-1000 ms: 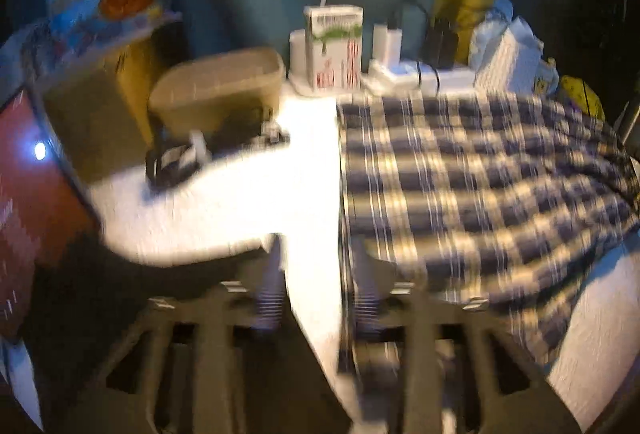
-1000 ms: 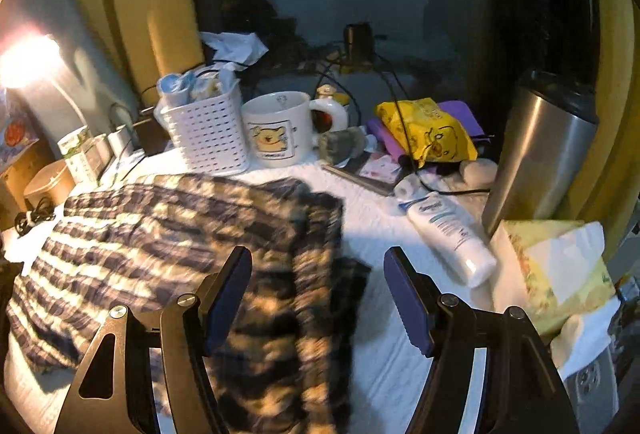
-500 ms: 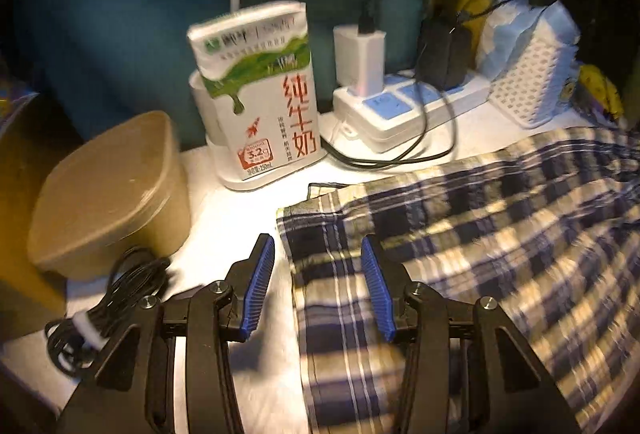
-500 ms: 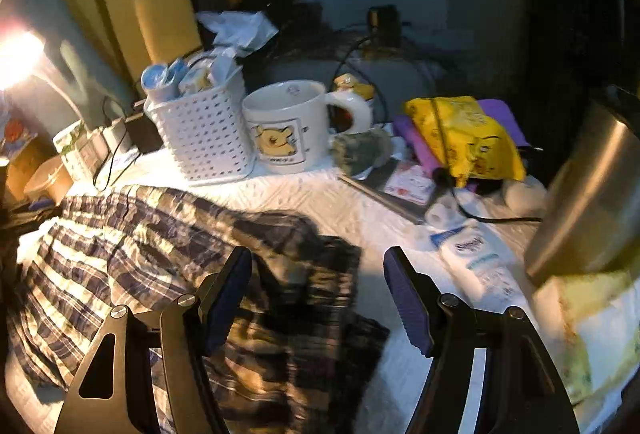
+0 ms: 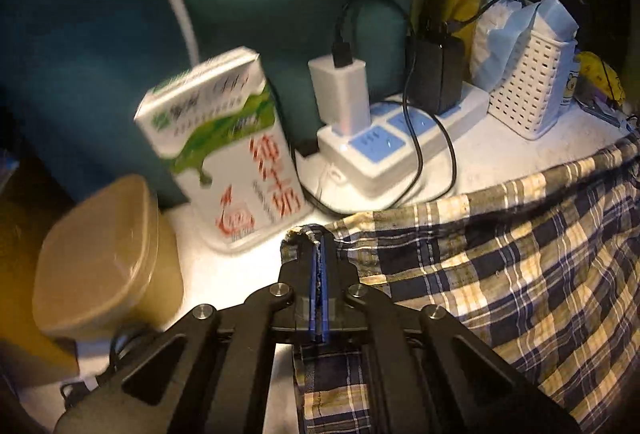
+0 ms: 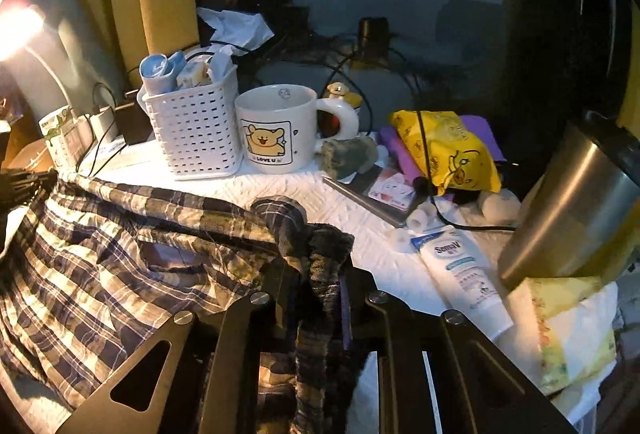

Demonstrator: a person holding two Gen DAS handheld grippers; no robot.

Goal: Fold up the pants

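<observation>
The pants (image 5: 500, 274) are checked all over, with dark blue, white and pale yellow squares, and they lie spread out and rumpled on the white table (image 5: 560, 138). In the right wrist view the same pants (image 6: 120, 254) look wrinkly, with folds and dips in the cloth, and one dark end is bunched up into a thick lump. The left gripper (image 5: 319, 254) has its two fingers pressed tight together on a corner of the pants — the hem edge pokes out just past the tips. The right gripper (image 6: 316, 274) is pinching that bunched dark end, and the cloth spills out in front of its fingers and hangs down between them. Just beside the left corner stands a milk carton (image 5: 228, 154) with green and red print, a bit blurry. Next to it sits a tan box (image 5: 104, 254) with a lid. Behind the pants is a white power strip (image 5: 400, 142) with blue sockets, and a white charger (image 5: 340, 90) and a black charger (image 5: 438, 74) are plugged into it. A white basket (image 6: 196, 134) with little holes stands near the far edge of the pants, and beside it is a mug (image 6: 276, 130) with a yellow bear on it. Off to the right — well apart from the pants — lie a white tube (image 6: 460, 274), a yellow bag (image 6: 448, 154) and a shiny metal pot (image 6: 572, 210).
</observation>
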